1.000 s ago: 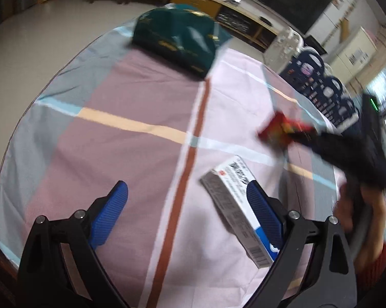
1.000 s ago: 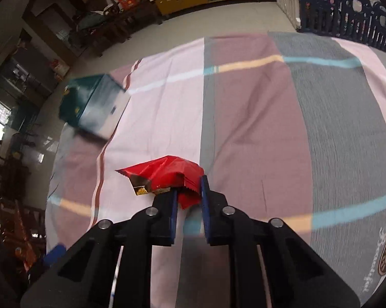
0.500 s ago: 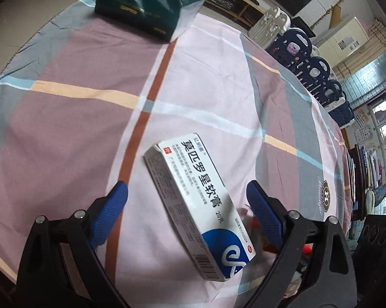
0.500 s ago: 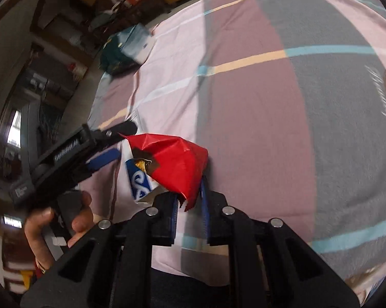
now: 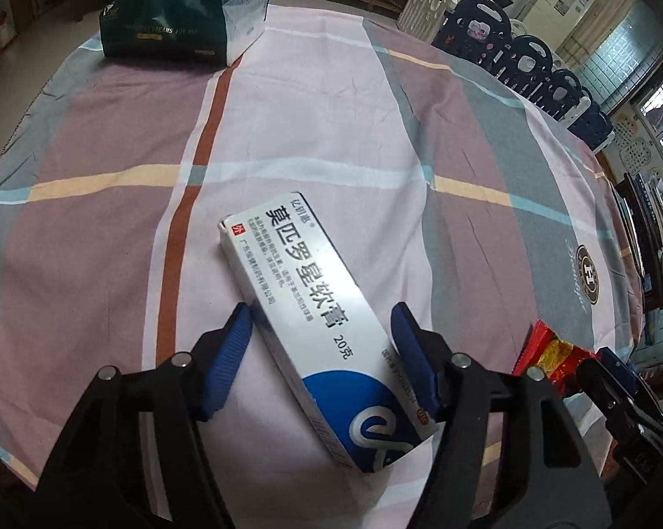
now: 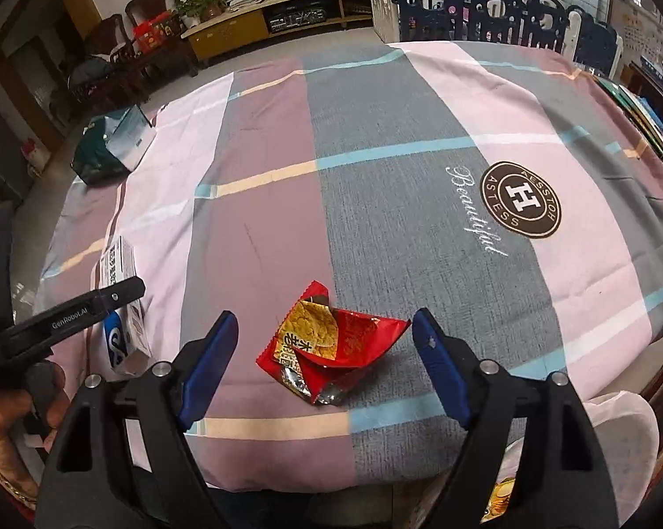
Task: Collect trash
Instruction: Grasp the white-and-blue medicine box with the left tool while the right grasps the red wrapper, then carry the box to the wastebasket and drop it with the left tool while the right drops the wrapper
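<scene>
A white and blue medicine box lies on the checked tablecloth, between the blue fingers of my left gripper. The jaws are open around it, the left pad close to its side. The box also shows at the left of the right wrist view, with the left gripper over it. A crumpled red snack wrapper lies on the cloth between the open fingers of my right gripper, not gripped. The wrapper also shows at the right edge of the left wrist view.
A dark green paper bag lies at the far left of the table; it also shows in the right wrist view. Navy and white playpen fencing stands beyond the far edge. A white bag hangs below the near edge.
My right gripper has opened and the red wrapper now lies on the cloth. My left gripper has moved in around the medicine box and its jaws have narrowed.
</scene>
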Available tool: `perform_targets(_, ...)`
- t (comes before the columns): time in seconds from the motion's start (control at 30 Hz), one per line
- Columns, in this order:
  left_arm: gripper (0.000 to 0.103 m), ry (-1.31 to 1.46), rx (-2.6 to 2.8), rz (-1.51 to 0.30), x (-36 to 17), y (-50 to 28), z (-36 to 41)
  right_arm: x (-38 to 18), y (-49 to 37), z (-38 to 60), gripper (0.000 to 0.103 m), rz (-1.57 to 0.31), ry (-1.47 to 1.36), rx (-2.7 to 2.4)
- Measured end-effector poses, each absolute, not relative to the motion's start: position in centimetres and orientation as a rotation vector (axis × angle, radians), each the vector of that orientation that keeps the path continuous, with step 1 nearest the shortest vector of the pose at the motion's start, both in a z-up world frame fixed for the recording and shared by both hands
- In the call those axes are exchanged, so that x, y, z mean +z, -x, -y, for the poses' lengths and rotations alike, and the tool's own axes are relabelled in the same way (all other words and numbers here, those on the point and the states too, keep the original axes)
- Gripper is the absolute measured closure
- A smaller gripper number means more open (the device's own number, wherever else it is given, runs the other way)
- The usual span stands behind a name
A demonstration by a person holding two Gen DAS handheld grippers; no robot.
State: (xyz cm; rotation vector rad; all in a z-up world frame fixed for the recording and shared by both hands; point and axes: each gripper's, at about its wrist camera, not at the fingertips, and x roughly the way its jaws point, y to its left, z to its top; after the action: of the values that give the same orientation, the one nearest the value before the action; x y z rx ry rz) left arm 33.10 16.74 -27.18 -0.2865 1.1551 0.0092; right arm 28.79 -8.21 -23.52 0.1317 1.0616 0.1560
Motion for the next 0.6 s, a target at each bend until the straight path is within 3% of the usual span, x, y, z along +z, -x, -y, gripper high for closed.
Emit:
perform_targets(0.17, 0.055, 0.17, -0.01, -1.1, -26.2, -32.5, -16.1, -24.7, -28.3, 7.2, 0.021, -1.079, -0.061, 0.16)
perform_targets(0.4, 0.056, 0.072, -0.012, -1.062, -25.4, -32.1, -15.5, -27.0, -28.4, 5.0, 0.021, -1.112, 0.041, 0.174)
perform_targets(0.47, 0.056, 0.069, -0.006, -1.065, -25.5, -32.2, -15.5, -27.2, -28.1, 4.4, 0.035, -1.103, 0.07, 0.184)
perform_targets(0.53, 0.057, 0.061, 0.002, -1.058, -25.3, -32.1, -15.6, -27.3, -28.0, 4.0, 0.061, -1.095, 0.082, 0.195)
perform_targets(0.6, 0.058, 0.057, 0.008, -1.048, -25.4, -32.1, -15.4, -27.2, -28.0, 3.8, 0.07, -1.093, 0.084, 0.209)
